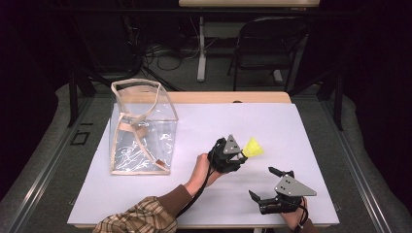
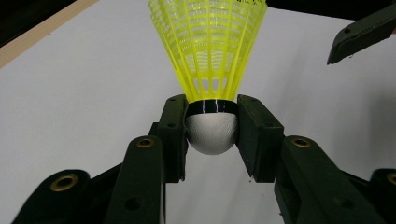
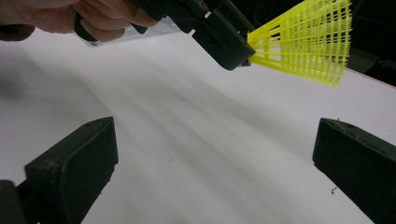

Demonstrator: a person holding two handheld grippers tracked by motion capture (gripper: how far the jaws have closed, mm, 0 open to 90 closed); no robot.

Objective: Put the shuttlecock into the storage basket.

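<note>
A yellow shuttlecock [image 1: 253,147] with a white cork head [image 2: 211,132] and a mesh skirt [image 3: 306,39] is held just above the white table [image 1: 272,126], right of centre. My left gripper [image 1: 241,154] is shut on its cork head, skirt pointing away to the right. In the left gripper view both pads [image 2: 173,126] press the cork's sides. My right gripper [image 1: 262,183] rests near the table's front right edge, open, with bare table between its jaws. A clear plastic bag [image 1: 141,128] with beige trim stands upright at the left of the table.
The bag's top is open and its straps hang inside. A wooden strip [image 1: 228,97] runs along the table's far edge. Beyond it stand a dark chair [image 1: 267,46] and a desk leg among floor cables.
</note>
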